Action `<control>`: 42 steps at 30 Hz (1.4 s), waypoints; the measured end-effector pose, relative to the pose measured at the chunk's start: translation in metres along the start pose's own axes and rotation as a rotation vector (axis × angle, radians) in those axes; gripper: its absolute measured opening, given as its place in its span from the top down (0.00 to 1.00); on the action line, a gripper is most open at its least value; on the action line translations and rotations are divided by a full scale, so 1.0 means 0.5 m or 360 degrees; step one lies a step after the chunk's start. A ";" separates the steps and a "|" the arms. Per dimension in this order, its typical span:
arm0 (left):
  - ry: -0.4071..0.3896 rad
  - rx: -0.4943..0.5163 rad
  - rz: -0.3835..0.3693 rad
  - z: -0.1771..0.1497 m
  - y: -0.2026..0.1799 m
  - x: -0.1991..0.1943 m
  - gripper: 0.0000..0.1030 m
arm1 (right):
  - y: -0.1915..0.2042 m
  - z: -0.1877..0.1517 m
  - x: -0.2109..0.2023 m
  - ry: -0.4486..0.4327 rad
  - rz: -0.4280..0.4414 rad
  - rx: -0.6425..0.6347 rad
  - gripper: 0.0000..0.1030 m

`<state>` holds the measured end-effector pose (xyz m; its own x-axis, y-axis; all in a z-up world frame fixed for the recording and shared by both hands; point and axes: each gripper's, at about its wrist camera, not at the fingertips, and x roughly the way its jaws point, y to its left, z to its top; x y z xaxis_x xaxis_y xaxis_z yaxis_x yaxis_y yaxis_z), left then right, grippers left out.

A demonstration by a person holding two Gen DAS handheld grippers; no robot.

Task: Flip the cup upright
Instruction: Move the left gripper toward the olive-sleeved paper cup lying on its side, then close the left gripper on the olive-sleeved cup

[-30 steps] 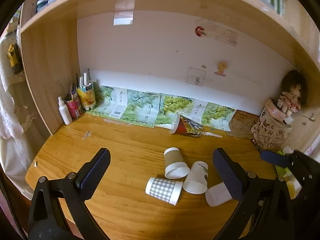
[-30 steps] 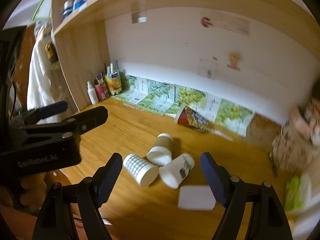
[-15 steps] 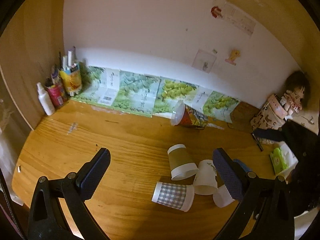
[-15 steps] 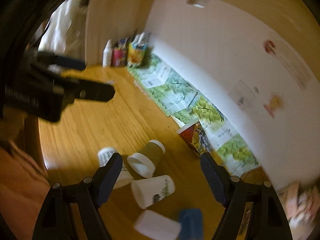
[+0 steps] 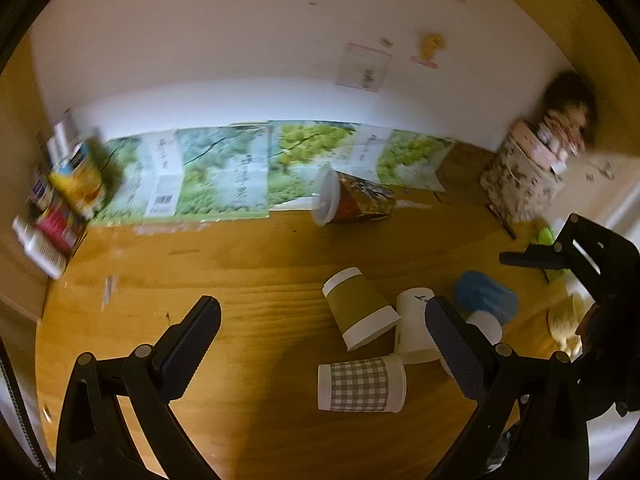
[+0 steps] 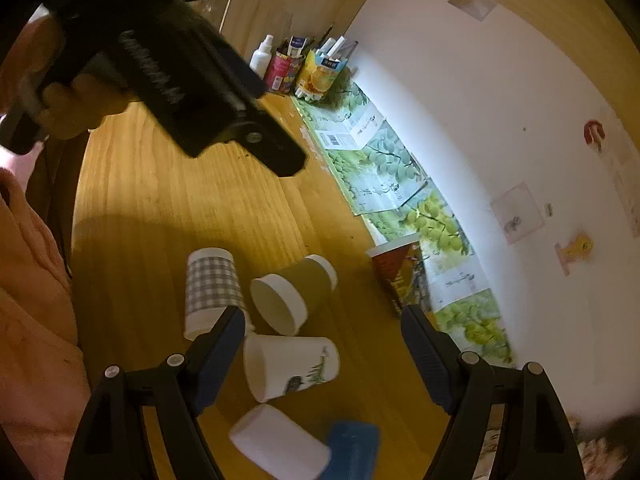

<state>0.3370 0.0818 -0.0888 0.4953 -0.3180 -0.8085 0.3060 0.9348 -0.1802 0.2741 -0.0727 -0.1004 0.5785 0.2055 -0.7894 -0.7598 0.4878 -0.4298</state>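
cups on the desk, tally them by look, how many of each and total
checked cup: 1
olive cup: 1
white cup with print: 1
plain white cup: 1
blue cup: 1
red patterned cup: 1
total: 6, all lying on their sides

In the left wrist view, the plain white cup [image 5: 482, 326] is mostly hidden behind the left gripper's right finger [image 5: 454, 346], which also covers one side of the printed white cup [image 5: 414, 332]. The containers at the left edge [image 5: 60, 204] and the doll [image 5: 566, 120] are smeared by blur. In the right wrist view, the blue cup [image 6: 352, 450] is blurred and cut by the bottom edge, and the plain white cup [image 6: 280, 442] is soft. The right gripper's left finger [image 6: 220, 354] hides the checked cup's [image 6: 212, 284] rim. The wall stickers [image 6: 518, 212] are too small to read.
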 end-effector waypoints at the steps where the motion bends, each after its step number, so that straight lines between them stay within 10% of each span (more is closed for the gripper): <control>1: 0.0008 0.0029 -0.0011 0.003 -0.001 0.004 0.01 | 0.003 -0.003 -0.001 -0.0011 0.0009 0.0026 0.22; 28: 0.0326 0.1545 -0.0005 0.065 -0.062 0.192 0.01 | 0.006 -0.086 0.016 -0.0276 -0.0083 0.1181 0.22; 42: 0.0211 0.2649 -0.0145 -0.029 -0.105 0.238 0.01 | 0.006 -0.137 0.024 -0.0355 -0.0170 0.1633 0.22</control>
<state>0.3679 -0.0026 -0.1836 0.3876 -0.2624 -0.8837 0.8423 -0.2887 0.4551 0.2584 -0.1272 -0.1410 0.7482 0.2199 -0.6259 -0.1471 0.9750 0.1667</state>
